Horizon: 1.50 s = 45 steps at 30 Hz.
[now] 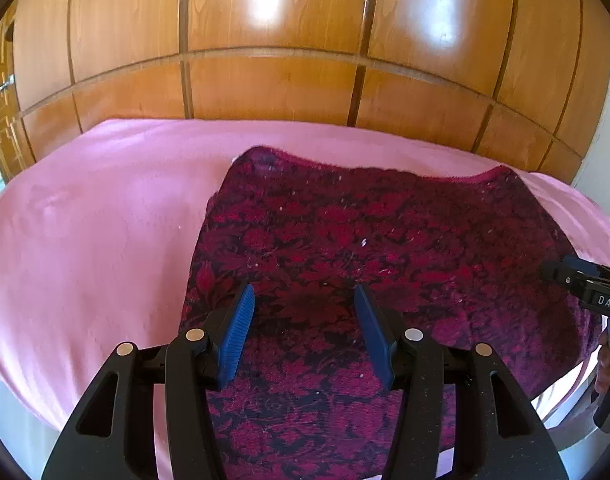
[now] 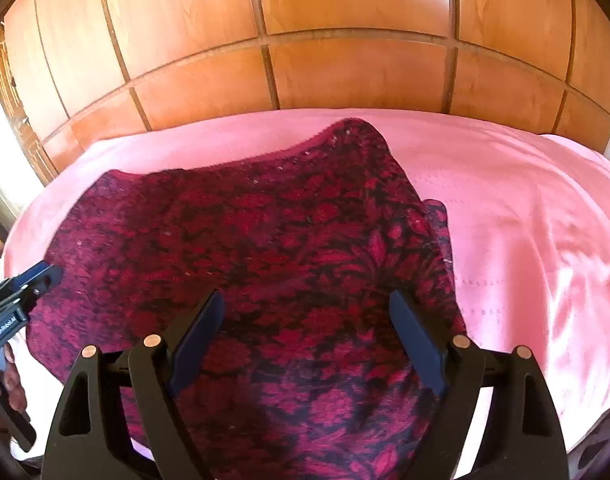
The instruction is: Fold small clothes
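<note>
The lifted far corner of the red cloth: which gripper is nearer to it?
Right. The right gripper is below that corner, on its side of the cloth; the left gripper is over the opposite side.

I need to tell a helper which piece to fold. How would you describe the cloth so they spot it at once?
Find the wooden wardrobe; in front of it lies a pink sheet. On the sheet's near part lies the cloth, spread flat with its far edge rumpled. It is the only dark thing there: deep red flowers on black, with a plain magenta hem along the far edge.
</note>
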Tool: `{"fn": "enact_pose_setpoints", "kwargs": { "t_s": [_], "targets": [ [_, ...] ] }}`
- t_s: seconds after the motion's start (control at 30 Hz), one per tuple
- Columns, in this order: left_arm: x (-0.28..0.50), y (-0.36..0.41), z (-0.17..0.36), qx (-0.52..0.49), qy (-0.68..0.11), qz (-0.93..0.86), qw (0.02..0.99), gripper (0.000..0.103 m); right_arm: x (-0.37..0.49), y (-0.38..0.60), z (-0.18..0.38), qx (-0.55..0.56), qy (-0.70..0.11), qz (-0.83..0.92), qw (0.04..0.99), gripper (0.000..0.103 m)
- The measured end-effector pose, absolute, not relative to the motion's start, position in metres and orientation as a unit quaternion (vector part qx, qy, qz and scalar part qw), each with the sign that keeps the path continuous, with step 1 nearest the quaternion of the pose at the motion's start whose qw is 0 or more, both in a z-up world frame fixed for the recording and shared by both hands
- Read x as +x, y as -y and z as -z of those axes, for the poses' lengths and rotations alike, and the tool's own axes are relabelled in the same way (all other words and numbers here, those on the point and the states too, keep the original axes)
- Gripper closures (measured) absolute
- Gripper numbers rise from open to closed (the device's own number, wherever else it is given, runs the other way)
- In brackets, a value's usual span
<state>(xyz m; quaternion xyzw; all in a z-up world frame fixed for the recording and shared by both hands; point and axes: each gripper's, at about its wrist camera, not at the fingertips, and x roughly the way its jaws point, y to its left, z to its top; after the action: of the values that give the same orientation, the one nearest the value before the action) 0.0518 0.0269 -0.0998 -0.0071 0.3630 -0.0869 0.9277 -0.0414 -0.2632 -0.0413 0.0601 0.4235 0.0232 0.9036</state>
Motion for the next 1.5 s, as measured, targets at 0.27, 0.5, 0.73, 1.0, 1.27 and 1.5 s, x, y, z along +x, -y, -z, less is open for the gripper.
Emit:
{"fn": "enact_pose_setpoints", "kwargs": {
  "t_s": [0.27,0.5,0.73,1.0,1.27,1.5],
  "targets": [
    [0.059,-0.032,0.109,-0.022,-0.38,0.088,0.92,0.052,-0.035,0.274,0.049,0.072,-0.433,-0.031,0.898,0.019],
    [0.044,-0.035,0.093,-0.044,-0.356,0.099,0.928,0.052,-0.056,0.319,0.019,0.144,-0.4,-0.03,0.905,0.013],
    [0.034,-0.028,0.091,-0.062,-0.351,0.135,0.924,0.052,-0.073,0.379,0.039,0.246,-0.406,-0.006,0.88,0.013],
    [0.032,-0.01,0.094,-0.048,-0.357,0.186,0.914,0.052,-0.081,0.394,0.08,0.346,-0.425,-0.081,0.833,0.013],
    [0.039,-0.003,0.109,-0.038,-0.382,0.196,0.902,0.052,-0.085,0.379,0.088,0.34,-0.442,-0.143,0.818,0.019],
    [0.049,-0.003,0.116,-0.046,-0.393,0.205,0.895,0.052,-0.079,0.351,0.082,0.282,-0.482,-0.155,0.815,0.043]
  ]
}}
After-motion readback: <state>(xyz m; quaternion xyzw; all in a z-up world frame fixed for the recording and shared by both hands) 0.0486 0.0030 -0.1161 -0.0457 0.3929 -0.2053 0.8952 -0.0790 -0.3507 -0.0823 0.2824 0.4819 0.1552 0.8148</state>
